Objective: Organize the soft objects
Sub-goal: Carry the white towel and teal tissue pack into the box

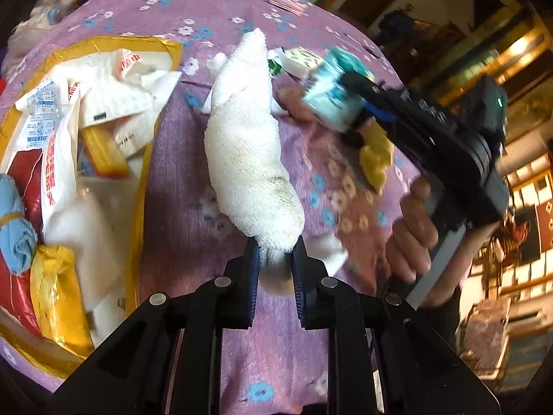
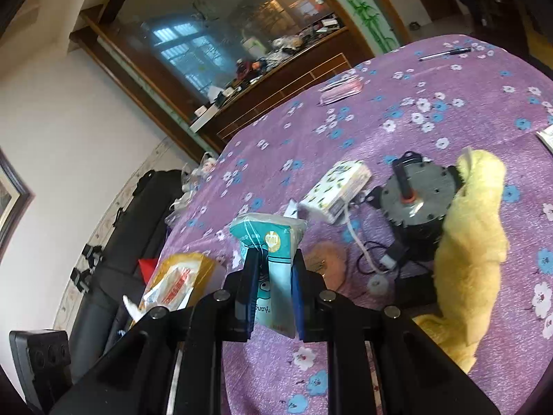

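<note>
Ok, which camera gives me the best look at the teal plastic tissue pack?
Right wrist: the teal plastic tissue pack sits sharp and central, clamped in the right gripper. Left wrist shows it blurred and off to the side.

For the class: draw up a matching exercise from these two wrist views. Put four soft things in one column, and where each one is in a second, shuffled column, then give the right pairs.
Things
1. white towel
2. teal tissue pack
3. yellow cloth
4. blue cloth roll

Places
A. in the yellow-edged box
B. held in the right gripper
C. against the grey motor
D. held in the left gripper

Pairs: 1-D, 2-B, 3-C, 4-A
</note>
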`<action>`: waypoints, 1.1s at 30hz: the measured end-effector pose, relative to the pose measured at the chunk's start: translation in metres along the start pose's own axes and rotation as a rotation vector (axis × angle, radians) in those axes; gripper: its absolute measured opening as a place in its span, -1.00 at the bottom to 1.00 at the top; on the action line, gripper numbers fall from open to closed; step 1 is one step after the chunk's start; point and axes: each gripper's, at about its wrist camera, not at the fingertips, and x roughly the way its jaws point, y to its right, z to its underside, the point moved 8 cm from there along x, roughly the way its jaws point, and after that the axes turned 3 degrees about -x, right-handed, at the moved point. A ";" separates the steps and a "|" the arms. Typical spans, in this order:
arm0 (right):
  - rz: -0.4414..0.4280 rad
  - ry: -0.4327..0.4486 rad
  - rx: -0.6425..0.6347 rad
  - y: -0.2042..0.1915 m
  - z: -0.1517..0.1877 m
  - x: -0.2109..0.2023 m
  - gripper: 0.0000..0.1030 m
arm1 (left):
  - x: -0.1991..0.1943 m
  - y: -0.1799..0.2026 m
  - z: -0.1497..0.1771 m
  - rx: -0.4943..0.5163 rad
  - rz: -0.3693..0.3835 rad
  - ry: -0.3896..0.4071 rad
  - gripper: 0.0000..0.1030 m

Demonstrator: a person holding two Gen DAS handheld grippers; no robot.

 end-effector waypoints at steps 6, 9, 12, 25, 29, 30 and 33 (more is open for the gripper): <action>0.006 -0.025 -0.039 -0.009 0.012 0.005 -0.69 | 0.019 -0.004 -0.004 0.047 -0.087 0.046 -0.55; 0.009 -0.028 -0.039 -0.008 0.014 0.006 -0.69 | 0.025 -0.006 -0.006 0.074 -0.151 0.064 -0.30; -0.002 -0.031 -0.024 -0.007 0.014 0.007 -0.69 | 0.026 -0.004 -0.007 0.091 -0.166 0.065 -0.24; -0.070 -0.026 -0.036 -0.015 0.015 0.002 -0.69 | -0.003 -0.015 -0.018 0.014 -0.148 0.154 -0.41; -0.143 -0.053 -0.058 -0.030 0.021 0.003 -0.69 | -0.066 -0.032 -0.014 -0.060 -0.064 0.225 -0.41; -0.157 -0.062 -0.076 -0.035 0.024 0.004 -0.69 | -0.078 -0.038 -0.014 -0.075 -0.062 0.235 -0.41; -0.193 -0.071 -0.114 -0.049 0.029 0.003 -0.70 | -0.116 -0.066 -0.014 -0.124 -0.077 0.296 -0.41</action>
